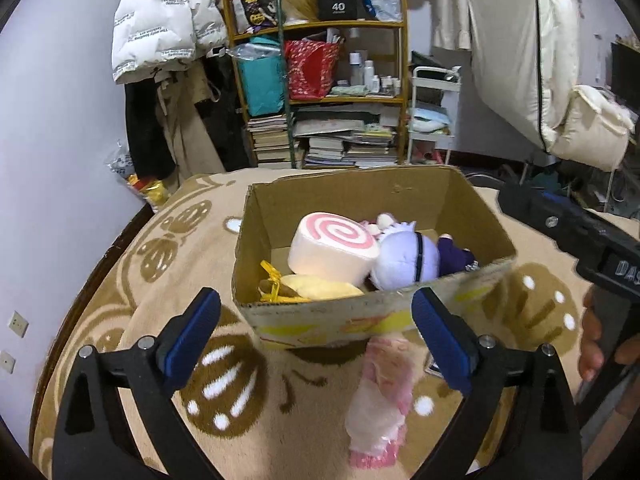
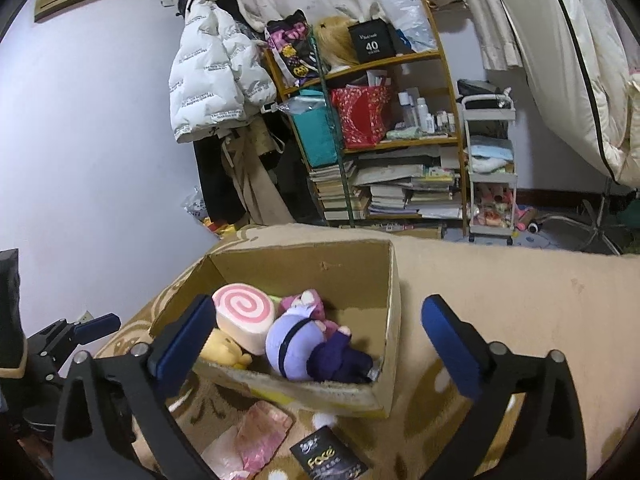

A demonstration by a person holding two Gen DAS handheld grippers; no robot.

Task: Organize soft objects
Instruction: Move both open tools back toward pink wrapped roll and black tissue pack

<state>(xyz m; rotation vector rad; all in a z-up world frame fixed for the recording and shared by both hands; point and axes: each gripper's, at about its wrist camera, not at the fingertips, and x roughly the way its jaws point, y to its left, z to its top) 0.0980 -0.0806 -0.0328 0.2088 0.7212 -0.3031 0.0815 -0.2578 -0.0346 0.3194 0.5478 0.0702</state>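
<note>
An open cardboard box [image 1: 372, 316] [image 2: 394, 320] sits on a beige patterned blanket. Inside lie a pink-swirl roll plush [image 1: 332, 248] [image 2: 244, 312], a lilac-headed doll in dark purple clothes [image 1: 404, 260] [image 2: 292, 344] and a yellow plush [image 1: 320, 286] [image 2: 224, 348]. A pink frilly soft item [image 1: 380, 396] [image 2: 256, 436] lies on the blanket just in front of the box. My left gripper [image 1: 316, 304] hovers open before the box's near wall, nothing between its blue pads. My right gripper [image 2: 320, 308] stands wide open over the box's near edge, holding nothing.
A black packet [image 2: 328, 456] lies on the blanket [image 1: 120, 280] beside the pink item. Behind stand a crowded wooden shelf [image 1: 320, 100] with books and bags, a white trolley [image 2: 490, 168], hanging coats and bedding. The person's fingers [image 1: 592, 344] show at the right edge.
</note>
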